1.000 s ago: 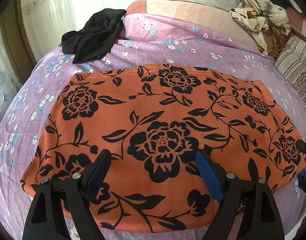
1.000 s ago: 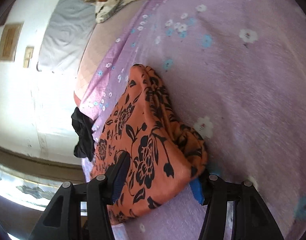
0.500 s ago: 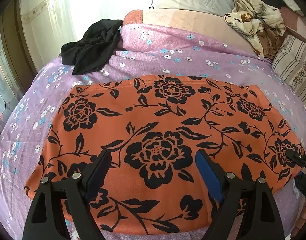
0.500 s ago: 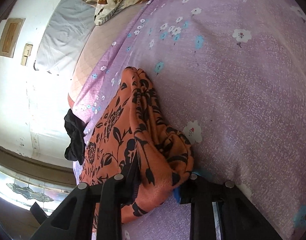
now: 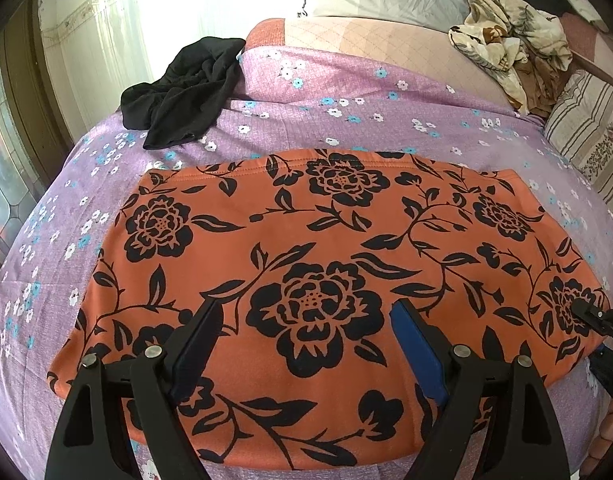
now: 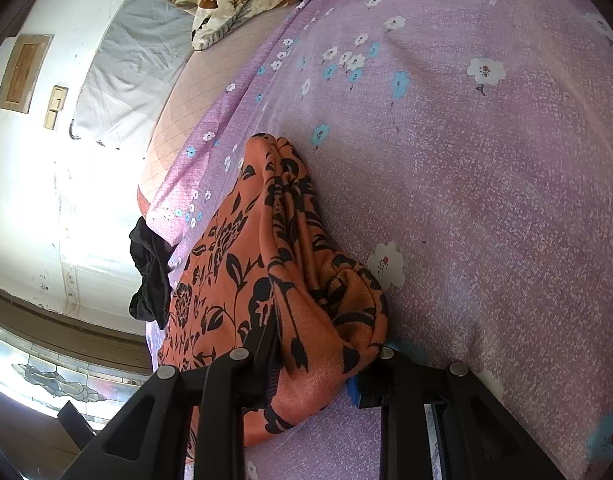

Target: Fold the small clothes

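1. Orange cloth with a black flower print (image 5: pixel 314 264) lies spread flat on the bed's purple sheet with small white and blue flowers (image 5: pixel 346 92), in front of my left tongs (image 5: pixel 302 344).
2. My left tongs hang over the near edge of the cloth with their jaws wide apart and nothing between them.
3. My right tongs (image 6: pixel 318 364) are clamped on the cloth's bunched right-hand corner (image 6: pixel 306 320), which rises in folds off the sheet (image 6: pixel 486 200).
4. In the left view, the right tongs (image 5: pixel 598 336) show at the cloth's far right edge.
5. A crumpled black garment (image 5: pixel 182 92) lies well beyond the cloth, near the bed's far left side.
6. A cream and brown patterned bundle (image 5: pixel 506 48) sits at the far right, next to a striped pillow (image 5: pixel 586 132).
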{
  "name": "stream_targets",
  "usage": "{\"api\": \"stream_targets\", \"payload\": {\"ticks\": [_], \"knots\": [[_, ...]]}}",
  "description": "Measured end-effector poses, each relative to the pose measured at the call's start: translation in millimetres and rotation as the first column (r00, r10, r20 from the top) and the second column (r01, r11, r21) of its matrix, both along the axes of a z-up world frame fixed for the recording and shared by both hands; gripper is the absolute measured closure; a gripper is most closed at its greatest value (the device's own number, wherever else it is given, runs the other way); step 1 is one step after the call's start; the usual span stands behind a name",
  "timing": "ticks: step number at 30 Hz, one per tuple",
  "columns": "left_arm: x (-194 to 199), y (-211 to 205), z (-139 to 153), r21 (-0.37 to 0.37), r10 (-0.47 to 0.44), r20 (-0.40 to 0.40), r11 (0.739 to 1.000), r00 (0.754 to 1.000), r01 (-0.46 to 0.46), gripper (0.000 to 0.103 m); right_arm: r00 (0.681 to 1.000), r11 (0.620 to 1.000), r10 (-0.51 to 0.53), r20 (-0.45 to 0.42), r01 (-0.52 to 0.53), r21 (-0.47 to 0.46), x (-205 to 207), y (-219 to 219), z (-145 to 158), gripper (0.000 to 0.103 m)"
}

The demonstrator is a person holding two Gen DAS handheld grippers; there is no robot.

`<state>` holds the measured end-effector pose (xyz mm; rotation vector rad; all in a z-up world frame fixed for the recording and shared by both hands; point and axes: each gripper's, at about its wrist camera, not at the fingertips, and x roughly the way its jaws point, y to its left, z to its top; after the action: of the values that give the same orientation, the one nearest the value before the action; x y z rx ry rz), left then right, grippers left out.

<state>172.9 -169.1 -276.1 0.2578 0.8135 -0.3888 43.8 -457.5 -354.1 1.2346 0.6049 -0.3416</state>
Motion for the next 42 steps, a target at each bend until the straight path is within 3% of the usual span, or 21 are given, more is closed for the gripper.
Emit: {"api": "stream_targets", "payload": {"ticks": [5, 11, 27, 31, 35, 39, 42], "knots": [[0.7, -0.8, -1.3, 0.002, -0.002, -0.01, 1.0, 1.0, 0.002, 0.017, 1.0, 1.0, 0.015, -0.002, -0.015, 0.013, 3.3, -2.3, 0.7, 0.076], [10.3, 2.0, -14.2, -0.008, 0.002, -0.117, 1.0, 0.993, -0.003, 0.017, 1.0, 0.999, 0.012, -0.007, -0.012, 0.045, 7.7, -5.5, 0.0, 0.073], [5.8, -7.0, -17.1, 0.041, -0.005, -0.089, 0.999, 0.996, 0.009, 0.015, 1.0, 0.991, 0.015, -0.01, -0.014, 0.13, 10.2, -14.3, -2.9, 0.07], [5.8, 1.9, -7.6, 0.04, 0.004, -0.071, 0.999, 0.997, -0.001, 0.015, 0.998, 0.996, 0.049, -0.042, -0.046, 0.079, 18.6, -11.3, 4.0, 0.07], [11.6, 30.1, 11.4, 0.037, 0.055, 0.003, 0.998, 0.998, -0.055, 0.015, 0.995, 0.998, 0.051, -0.085, -0.053, -0.02, 24.2, -1.9, 23.4, 0.08], [31.9, 69.2, 17.2, 0.05, 0.162, 0.001, 0.986, 0.987, -0.162, 0.015, 0.992, 0.984, 0.059, -0.108, -0.076, -0.16, 37.7, 13.6, 61.8, 0.083], [53.8, 108.9, 20.7, 0.047, 0.286, -0.034, 0.958, 0.958, -0.284, 0.015, 0.991, 0.96, 0.091, -0.102, -0.115, -0.255, 55.1, 32.4, 97.2, 0.084]]}}
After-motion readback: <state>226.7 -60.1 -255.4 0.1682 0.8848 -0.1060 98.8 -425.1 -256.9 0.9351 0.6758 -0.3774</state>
